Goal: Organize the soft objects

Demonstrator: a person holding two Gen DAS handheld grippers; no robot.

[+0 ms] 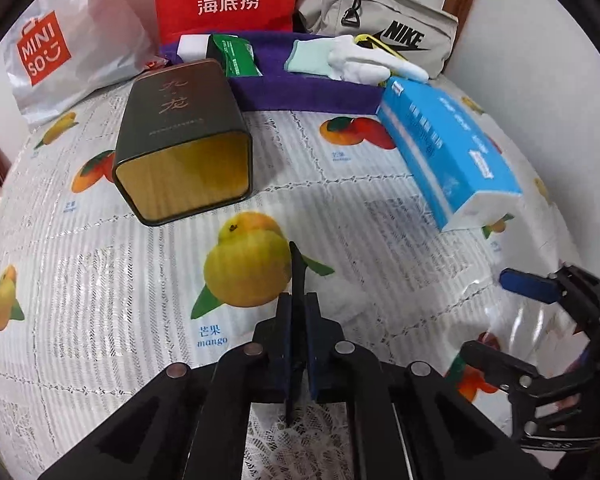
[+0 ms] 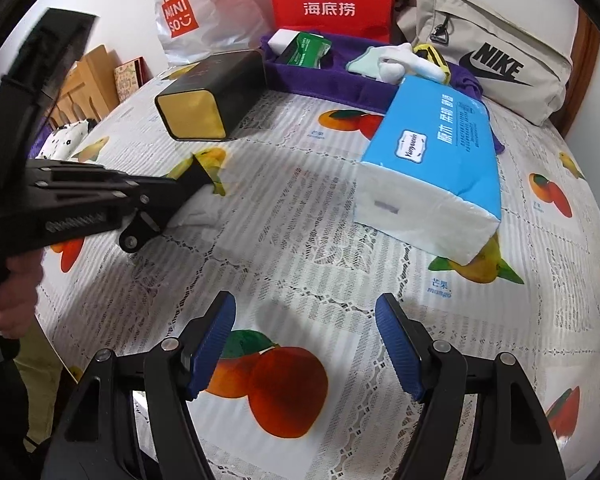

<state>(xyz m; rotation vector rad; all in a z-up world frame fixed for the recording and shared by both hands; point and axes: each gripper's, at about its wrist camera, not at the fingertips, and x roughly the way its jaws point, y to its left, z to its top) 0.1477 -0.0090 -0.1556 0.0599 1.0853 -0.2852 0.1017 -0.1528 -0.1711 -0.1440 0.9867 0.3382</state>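
Soft things by the purple tray

The blue tissue pack point(image 2: 431, 168) lies tilted, one end on the purple tray point(image 2: 323, 80). A white glove point(image 1: 355, 60) and a green packet point(image 1: 232, 54) lie in the tray.

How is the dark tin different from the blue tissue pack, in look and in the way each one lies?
The dark tin is a rigid box, dark outside with a gold end face; the blue tissue pack is a soft plastic-wrapped block, blue on top and white at its end. The tin lies on its side on the tablecloth, left of centre; the pack sits to the right, its far end propped on the purple tray. Both are long and box-shaped, and no gripper touches either.
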